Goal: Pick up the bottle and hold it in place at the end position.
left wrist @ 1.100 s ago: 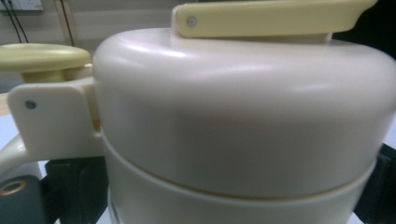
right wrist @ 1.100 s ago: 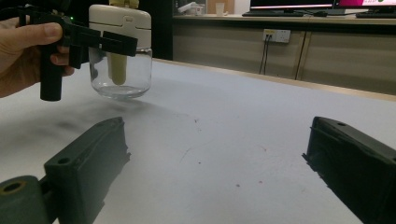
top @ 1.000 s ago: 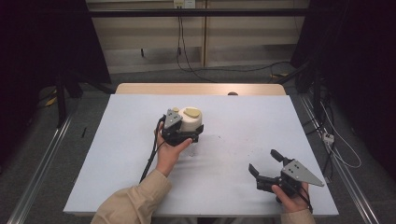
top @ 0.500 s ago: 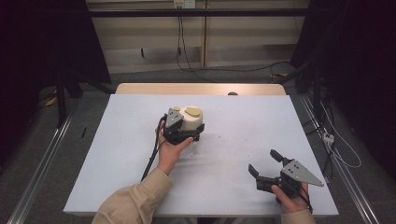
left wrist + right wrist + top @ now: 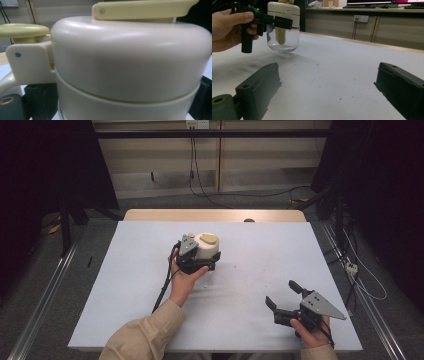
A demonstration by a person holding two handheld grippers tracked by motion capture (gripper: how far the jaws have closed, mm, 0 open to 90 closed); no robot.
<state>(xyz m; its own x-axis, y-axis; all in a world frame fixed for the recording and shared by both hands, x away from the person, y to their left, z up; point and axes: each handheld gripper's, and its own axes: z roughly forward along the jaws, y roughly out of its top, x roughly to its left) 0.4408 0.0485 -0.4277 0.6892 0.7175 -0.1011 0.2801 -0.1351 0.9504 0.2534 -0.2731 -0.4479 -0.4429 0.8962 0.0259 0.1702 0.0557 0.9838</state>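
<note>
Almost nothing has moved in the last second: the left hand-held gripper [image 5: 196, 263] stays clamped round the jar [image 5: 206, 246], a clear glass one with a cream lid, near the middle of the worktop [image 5: 125, 285]. It seems lifted just clear (a shadow lies beneath), perhaps to carry it. The right hand-held gripper [image 5: 283, 296], jaws apart, waits well off, empty.
</note>
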